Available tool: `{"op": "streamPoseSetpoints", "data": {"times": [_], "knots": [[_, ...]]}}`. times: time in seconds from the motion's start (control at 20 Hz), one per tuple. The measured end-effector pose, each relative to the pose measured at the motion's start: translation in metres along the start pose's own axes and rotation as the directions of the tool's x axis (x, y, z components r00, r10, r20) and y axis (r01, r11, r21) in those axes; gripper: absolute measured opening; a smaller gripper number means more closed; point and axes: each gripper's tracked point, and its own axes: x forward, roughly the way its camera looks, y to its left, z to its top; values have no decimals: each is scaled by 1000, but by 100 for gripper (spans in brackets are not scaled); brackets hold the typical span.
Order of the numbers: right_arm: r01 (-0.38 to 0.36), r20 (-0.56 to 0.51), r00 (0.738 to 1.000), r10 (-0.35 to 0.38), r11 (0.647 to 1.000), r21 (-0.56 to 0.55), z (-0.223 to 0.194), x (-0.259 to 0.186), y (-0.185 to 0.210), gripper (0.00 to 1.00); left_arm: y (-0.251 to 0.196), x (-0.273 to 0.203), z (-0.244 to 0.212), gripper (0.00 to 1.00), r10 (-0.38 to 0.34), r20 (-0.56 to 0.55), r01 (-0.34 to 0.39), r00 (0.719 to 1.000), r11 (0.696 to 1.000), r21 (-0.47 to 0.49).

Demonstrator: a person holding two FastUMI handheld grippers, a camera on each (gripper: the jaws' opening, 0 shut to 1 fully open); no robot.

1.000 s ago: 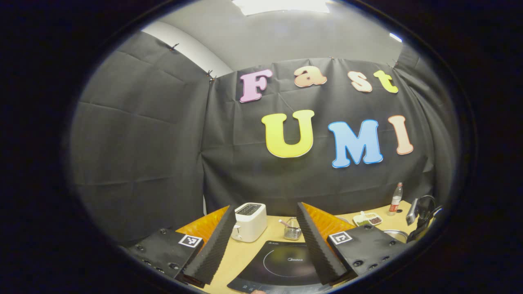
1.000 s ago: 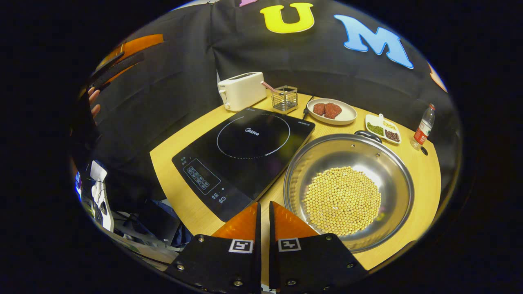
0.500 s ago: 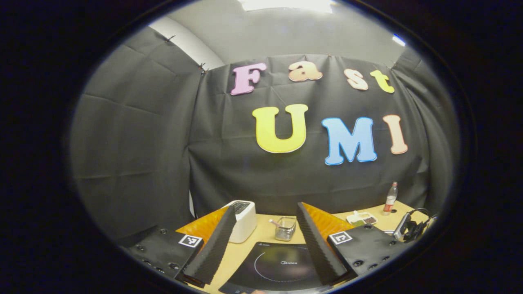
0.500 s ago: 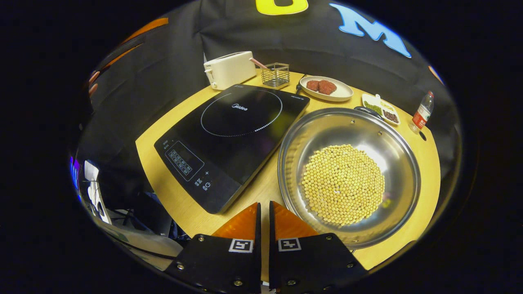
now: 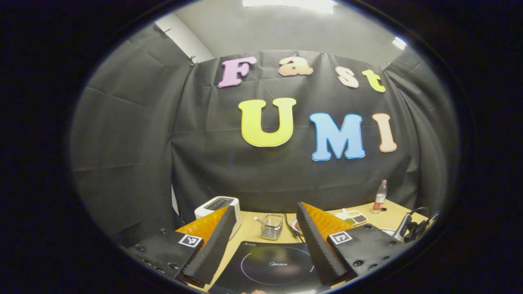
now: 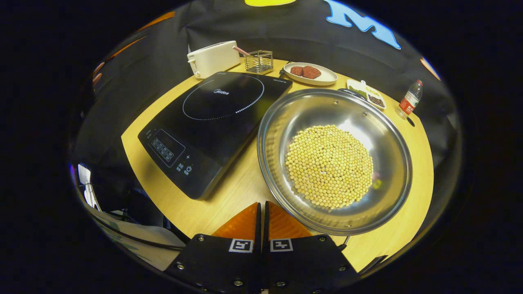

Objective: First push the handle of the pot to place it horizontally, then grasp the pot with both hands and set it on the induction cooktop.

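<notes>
Wooden desk (image 6: 229, 192). Induction cooktop (image 6: 212, 122) toward the left edge; pot (image 6: 282, 122) of beans just beside it on the right. Along the far edge, left to right: toaster (image 6: 212, 59), wire basket (image 6: 259, 62), plate of meat (image 6: 322, 77), divided dish (image 6: 369, 93), bottle (image 6: 408, 100) at the far right corner.

Black cloth wall (image 5: 135, 134) is hanging at twelve o'clock; ceiling light (image 5: 286, 4) is glowing above; wooden table (image 6: 229, 192) is standing below.
</notes>
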Motion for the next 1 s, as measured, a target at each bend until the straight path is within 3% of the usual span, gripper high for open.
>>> {"op": "streamPoseSetpoints", "data": {"times": [0.25, 0.55, 1.0], "knots": [[-10, 1, 1000, 9, 997, 78, -6, -11, -10, 1, -24, 7, -3, 100, -35, -13, 35, 999, 999, 1], [-14, -21, 1000, 16, 997, 79, -22, -18, -32, 1, -61, 1, -5, 97, -48, -28, 48, 998, 999, -1], [46, -74, 996, -40, 996, 79, -43, -29, -83, 1, -105, 9, -2, 100, -67, -23, 67, 997, 998, 11]]}}
